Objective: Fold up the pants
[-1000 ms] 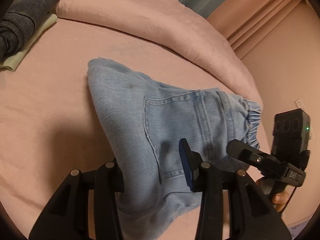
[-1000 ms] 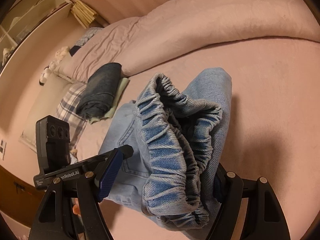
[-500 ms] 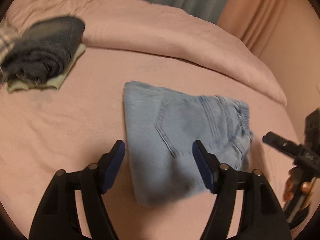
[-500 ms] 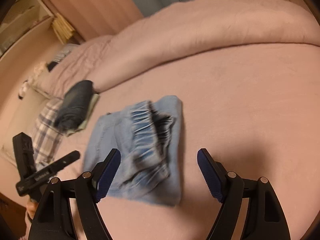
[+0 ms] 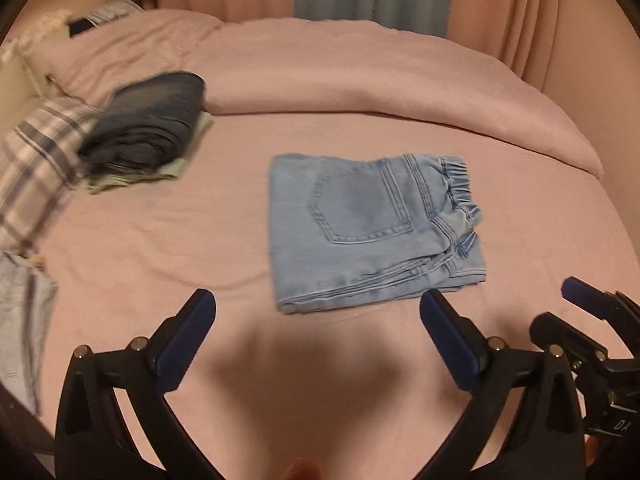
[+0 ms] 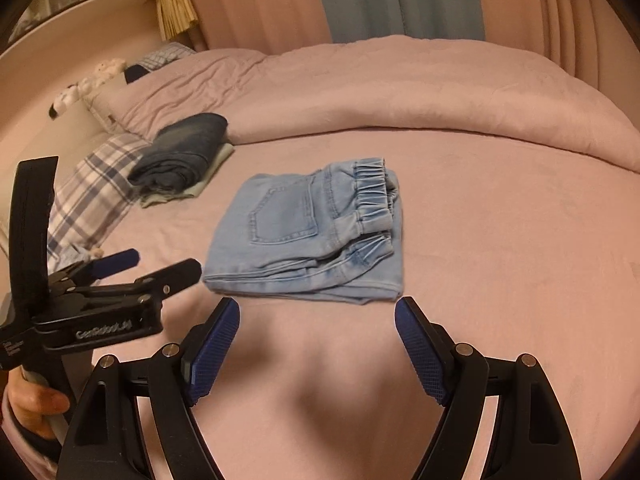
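The light blue denim pants point(image 5: 368, 228) lie folded into a flat rectangle on the pink bed, back pocket up, elastic waistband to the right; they also show in the right wrist view point(image 6: 312, 236). My left gripper point(image 5: 316, 308) is open and empty, held back from the pants' near edge. My right gripper point(image 6: 318, 312) is open and empty, just short of the near edge. The left gripper also shows at the left of the right wrist view point(image 6: 164, 266), and the right gripper at the right edge of the left wrist view point(image 5: 568, 308).
A folded dark denim garment point(image 5: 148, 124) on a pale green one sits at the back left. A plaid pillow point(image 5: 32, 164) lies left. A rolled pink duvet point(image 5: 380, 80) runs along the back. Curtains point(image 6: 400, 0) hang behind the bed.
A second ago both grippers held the pants bunched and lifted. They let go, the pants now lie flat and folded, and both grippers have pulled back and up, open.
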A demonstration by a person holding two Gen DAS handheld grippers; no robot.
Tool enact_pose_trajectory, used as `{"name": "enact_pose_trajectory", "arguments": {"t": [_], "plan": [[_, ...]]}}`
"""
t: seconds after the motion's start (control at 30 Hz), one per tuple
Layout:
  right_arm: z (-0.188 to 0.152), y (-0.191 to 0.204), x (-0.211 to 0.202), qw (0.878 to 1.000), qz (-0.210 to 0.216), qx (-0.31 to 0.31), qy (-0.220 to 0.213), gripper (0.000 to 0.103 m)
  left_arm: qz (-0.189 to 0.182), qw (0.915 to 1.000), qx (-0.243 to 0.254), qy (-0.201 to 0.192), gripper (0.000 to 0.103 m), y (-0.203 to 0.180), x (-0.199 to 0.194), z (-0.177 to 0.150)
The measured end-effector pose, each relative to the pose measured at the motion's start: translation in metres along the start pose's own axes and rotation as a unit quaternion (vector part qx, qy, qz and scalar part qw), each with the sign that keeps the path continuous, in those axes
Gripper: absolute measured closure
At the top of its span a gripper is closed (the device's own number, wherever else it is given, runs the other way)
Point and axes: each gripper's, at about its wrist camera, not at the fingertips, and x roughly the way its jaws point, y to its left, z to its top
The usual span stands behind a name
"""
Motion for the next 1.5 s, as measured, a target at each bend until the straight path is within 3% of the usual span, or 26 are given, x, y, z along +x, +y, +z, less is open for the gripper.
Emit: {"name": "enact_pose_trajectory", "arguments": {"t": [0.23, 0.37, 0.6, 1.5], "plan": [[-0.002, 0.016, -0.028, 1.000, -0.004, 0.000, -0.017, 0.022, 0.016, 0.9997, 0.001, -0.018, 0.001, -0.001, -0.049, -0.006], [-0.001, 0.024, -0.039, 1.000, -0.003, -0.002, -0.025, 0.020, -0.004, 0.9998, -0.012, -0.018, 0.001, 0.000, -0.068, -0.008], [0.000, 0.037, -0.052, 0.999, 0.002, -0.014, -0.031, 0.020, 0.000, 0.9991, -0.041, -0.013, 0.001, 0.010, -0.076, -0.007], [0.007, 0.048, -0.071, 0.999, -0.005, -0.027, -0.046, 0.020, 0.013, 0.9995, -0.012, -0.027, 0.001, 0.000, -0.102, -0.006]]}}
